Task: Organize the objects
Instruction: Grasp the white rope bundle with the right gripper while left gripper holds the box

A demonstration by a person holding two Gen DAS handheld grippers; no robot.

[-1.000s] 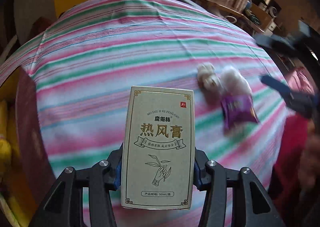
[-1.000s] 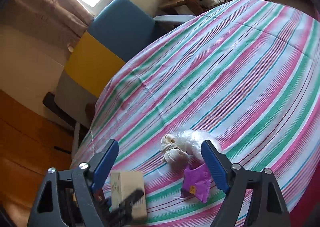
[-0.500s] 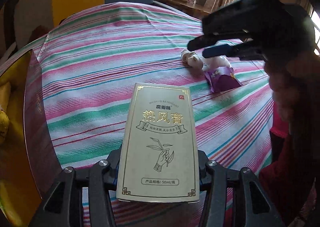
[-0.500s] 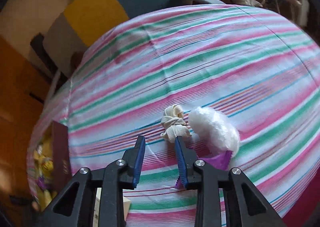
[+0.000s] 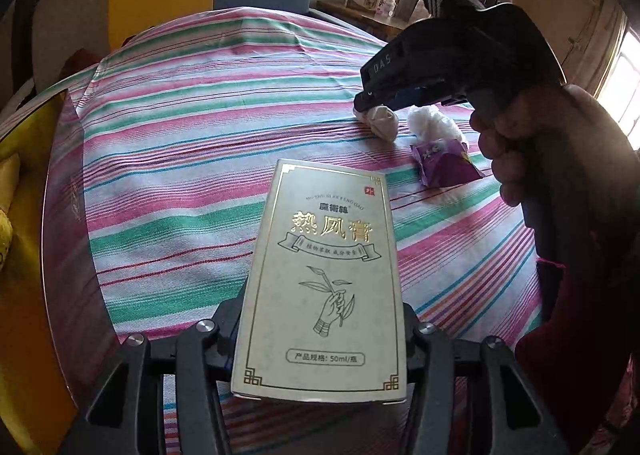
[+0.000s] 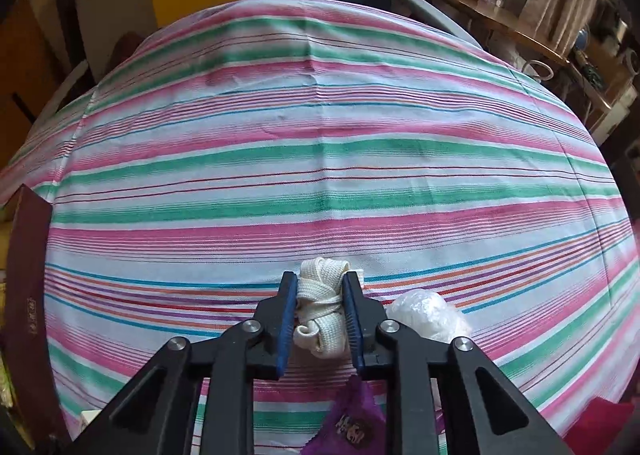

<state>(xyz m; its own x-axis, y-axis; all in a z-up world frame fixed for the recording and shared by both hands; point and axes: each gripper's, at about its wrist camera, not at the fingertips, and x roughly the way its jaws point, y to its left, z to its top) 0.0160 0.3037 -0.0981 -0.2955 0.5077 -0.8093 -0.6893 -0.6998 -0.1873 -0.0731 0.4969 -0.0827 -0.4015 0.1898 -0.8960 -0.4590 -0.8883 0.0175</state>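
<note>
The desk [image 6: 320,159] lies under a striped cloth. The left claw [image 5: 320,335] grasps the tall carton [image 5: 320,287] by its sides, upright over the near edge. The right claw [image 6: 320,307], whose jaws have just been closing, is clenched on the knotted white strap [image 6: 320,311]. Lift it straight up, I'd say, to spare the plastic wad [image 6: 424,315] just right of that claw and the purple sachet [image 6: 352,423] beneath it. No container's contents show.
</note>
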